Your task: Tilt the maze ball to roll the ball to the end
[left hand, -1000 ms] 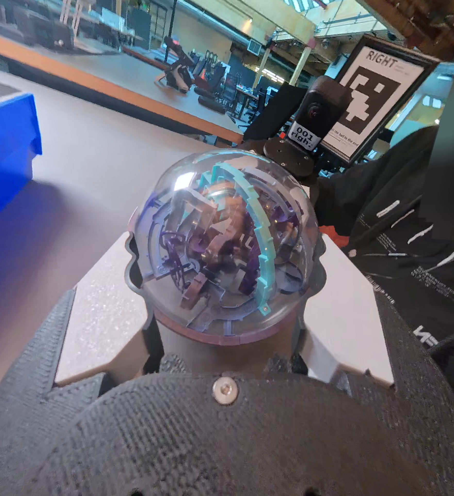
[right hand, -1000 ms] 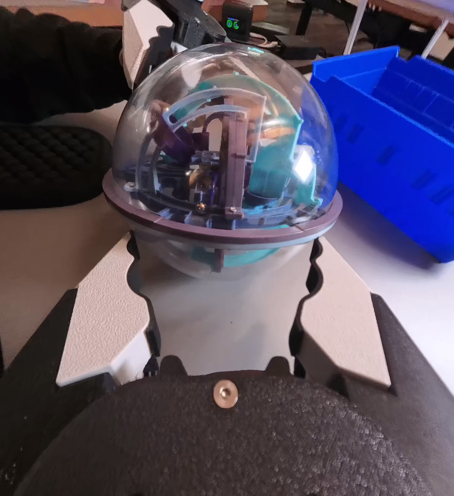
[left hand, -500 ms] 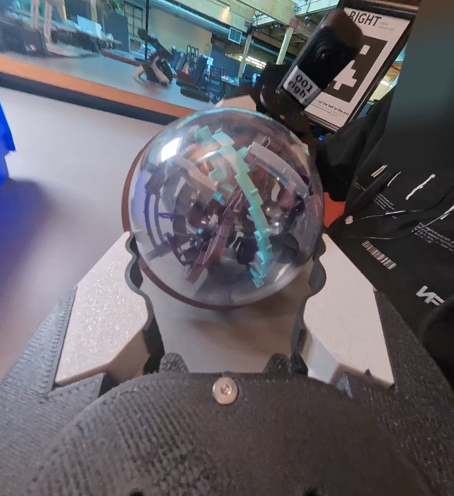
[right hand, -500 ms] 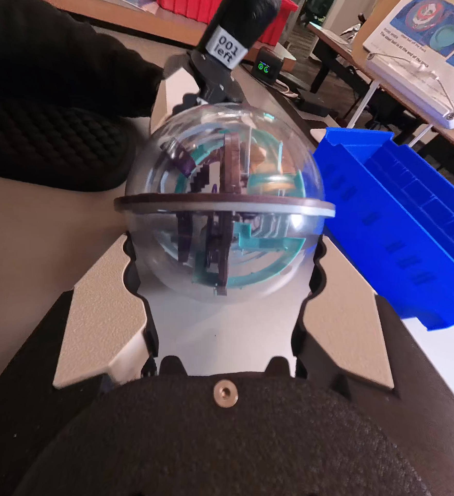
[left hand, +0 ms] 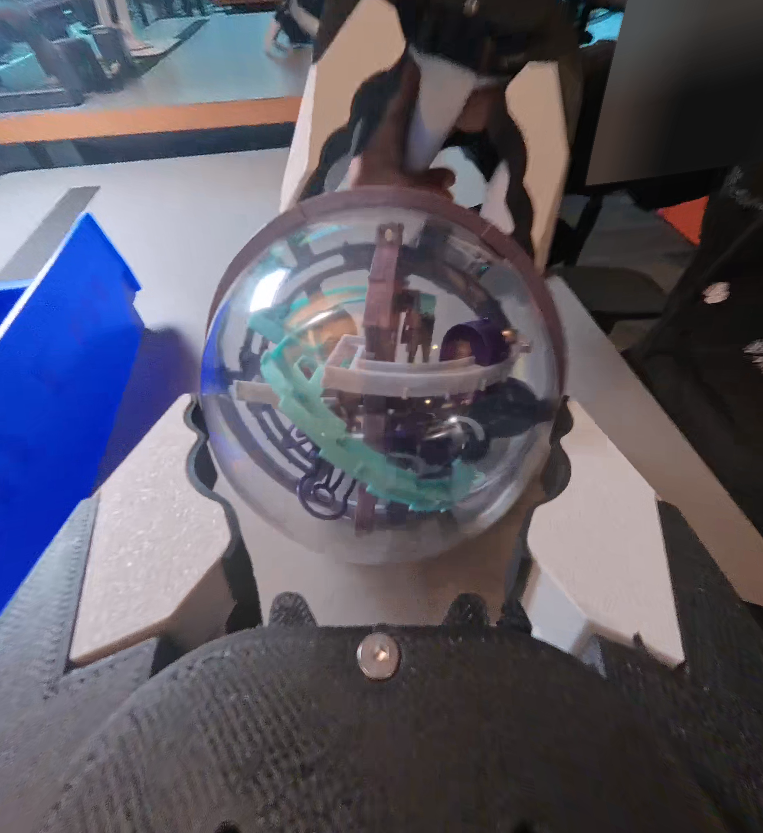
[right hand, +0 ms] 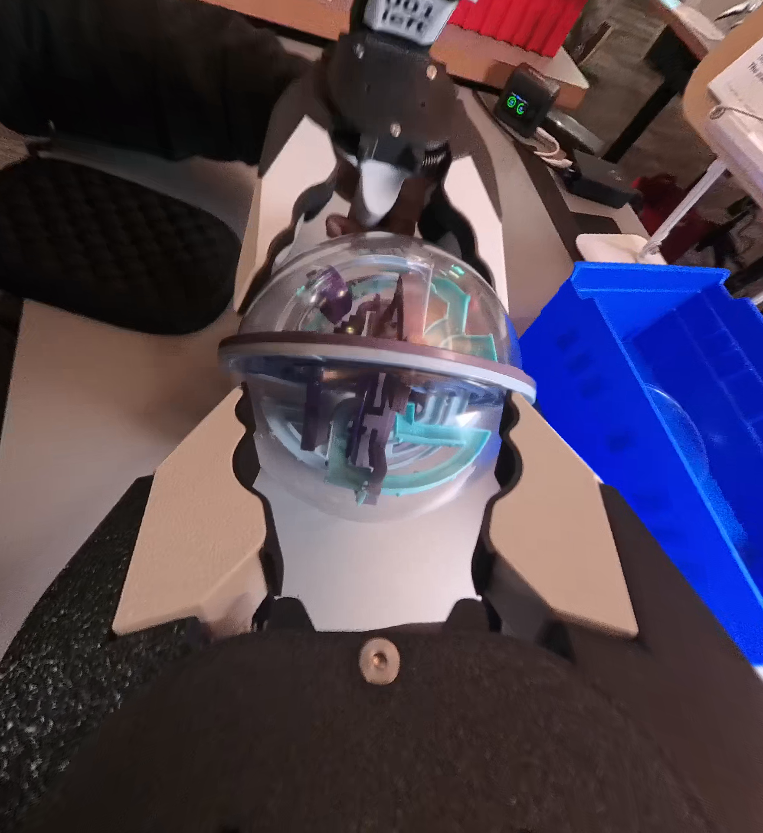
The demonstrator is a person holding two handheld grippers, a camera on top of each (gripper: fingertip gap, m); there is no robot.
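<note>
The maze ball [left hand: 379, 383] is a clear sphere with teal, purple and brown tracks inside and a dark rim. It is held above the table between both grippers, which face each other. My left gripper [left hand: 377, 428] is shut on its sides, and the rim arcs over the far top. My right gripper [right hand: 375, 414] is shut on the same maze ball [right hand: 370, 383], where the rim runs nearly level, dipping to the right. Each gripper shows beyond the ball in the other's view. I cannot pick out the small rolling ball for certain.
A blue bin [left hand: 32, 405] stands on the pale table [left hand: 190, 203] to the left; in the right wrist view the blue bin [right hand: 686, 405] is on the right. A black mesh chair back [right hand: 91, 248] and a small black device [right hand: 523, 101] lie beyond. A person's dark clothing [left hand: 731, 360] is close.
Both grippers have turned the maze ball. In the left view its rim went from the bottom to the far top. In the right view the rim rose and tilted down to the right.
</note>
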